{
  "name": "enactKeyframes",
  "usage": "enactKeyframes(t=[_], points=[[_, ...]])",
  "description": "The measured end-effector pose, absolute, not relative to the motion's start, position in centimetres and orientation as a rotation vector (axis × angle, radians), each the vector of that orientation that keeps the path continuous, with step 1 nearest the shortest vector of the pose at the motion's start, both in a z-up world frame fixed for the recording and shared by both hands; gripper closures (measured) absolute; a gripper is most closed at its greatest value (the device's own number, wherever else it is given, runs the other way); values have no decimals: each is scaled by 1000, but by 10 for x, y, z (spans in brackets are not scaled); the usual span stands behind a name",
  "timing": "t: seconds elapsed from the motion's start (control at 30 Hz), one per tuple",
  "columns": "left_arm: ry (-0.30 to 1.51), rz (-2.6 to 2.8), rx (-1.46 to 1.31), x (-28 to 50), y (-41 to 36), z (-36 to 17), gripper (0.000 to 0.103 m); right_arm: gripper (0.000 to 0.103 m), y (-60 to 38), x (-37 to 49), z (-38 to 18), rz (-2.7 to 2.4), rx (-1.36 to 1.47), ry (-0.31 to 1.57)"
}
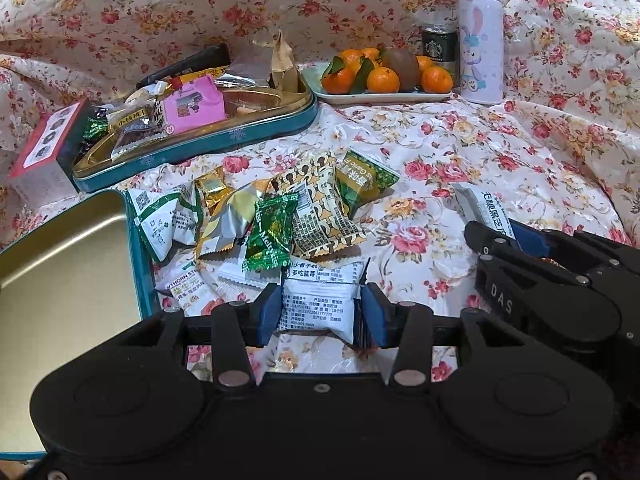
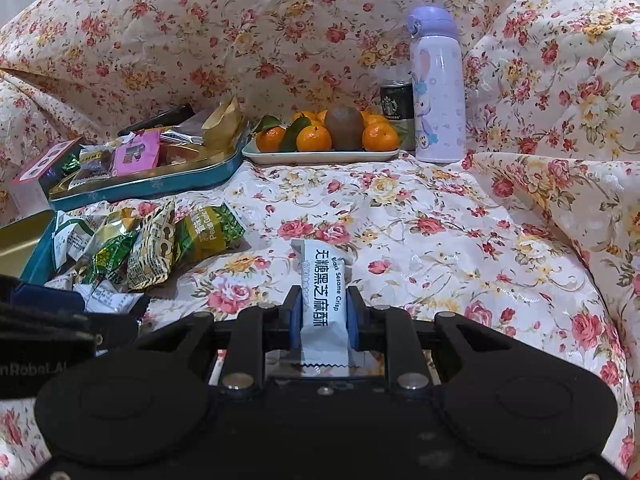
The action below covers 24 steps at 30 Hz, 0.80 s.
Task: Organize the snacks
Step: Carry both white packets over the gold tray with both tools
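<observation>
My left gripper (image 1: pixel 320 312) stands open around a white blueberry snack packet (image 1: pixel 316 308); its blue pads sit close to the packet's sides without squeezing it. The packet lies at the near edge of a pile of wrapped snacks (image 1: pixel 272 216) on the floral cloth. My right gripper (image 2: pixel 323 312) is shut on a white black sesame crisp packet (image 2: pixel 322 280), which sticks out upright between its fingers. In the left wrist view that packet (image 1: pixel 486 204) shows at the right. A teal tin (image 1: pixel 240 140) behind the pile holds several snacks.
An empty gold-lined teal tin (image 1: pixel 60 260) lies left of the pile. A pink and white box (image 1: pixel 44 148) leans by the filled tin. At the back stand a fruit plate (image 1: pixel 380 98), a green can (image 1: pixel 438 46) and a lilac bottle (image 1: pixel 480 40). Bunched floral cloth rises behind and right.
</observation>
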<state>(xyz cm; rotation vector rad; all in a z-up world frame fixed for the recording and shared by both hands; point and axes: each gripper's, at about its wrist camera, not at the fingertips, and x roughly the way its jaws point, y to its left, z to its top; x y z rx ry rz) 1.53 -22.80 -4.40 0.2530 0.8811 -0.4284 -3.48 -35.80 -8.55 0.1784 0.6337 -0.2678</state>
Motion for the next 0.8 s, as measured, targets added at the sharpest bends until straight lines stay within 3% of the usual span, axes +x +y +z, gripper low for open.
enactKeyframes(t=[0.17, 0.4, 0.8], points=[[898, -433, 251, 22, -229, -50, 45, 81, -358, -37, -83, -279, 209, 643], [930, -459, 156, 29, -221, -46, 51, 81, -360, -49, -75, -304, 279, 655], [846, -436, 49, 8, -150, 9, 51, 81, -343, -69, -53, -321, 342, 666]])
